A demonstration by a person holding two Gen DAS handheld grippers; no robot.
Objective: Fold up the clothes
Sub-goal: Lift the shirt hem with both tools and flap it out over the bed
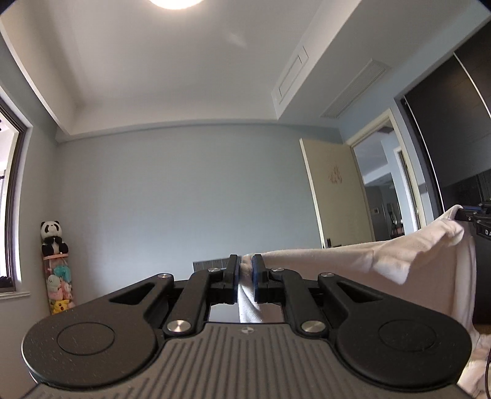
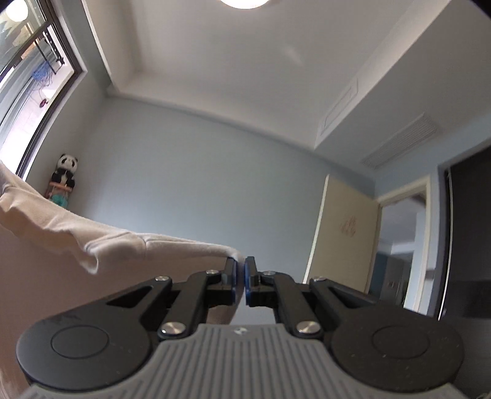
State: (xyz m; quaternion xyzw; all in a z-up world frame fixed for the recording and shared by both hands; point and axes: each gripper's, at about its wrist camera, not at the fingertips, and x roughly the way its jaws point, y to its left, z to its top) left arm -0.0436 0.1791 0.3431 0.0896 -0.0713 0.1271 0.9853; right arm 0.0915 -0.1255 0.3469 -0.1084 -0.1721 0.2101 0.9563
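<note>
A ceiling lamp point(image 1: 175, 3) blows out to pure white at the top edge of both views, and daylight pours through the window point(image 2: 33, 76), washing out its lower panes. The blue wall point(image 1: 184, 196) sits evenly lit and soft, with no hard shadows. Fisheye bending curves the ceiling lines and the door frame point(image 1: 399, 172) hard toward the edges, and the corners go black. The right view looks slightly smeared; the panda point(image 2: 65, 170) is fuzzy there, crisper in the left view.

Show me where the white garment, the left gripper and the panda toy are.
white garment point(image 1: 353, 261), left wrist view, on the stretched top edge.
left gripper point(image 1: 245, 270), left wrist view, midway between the fingertips.
panda toy point(image 1: 52, 238), left wrist view, on its body.
</note>
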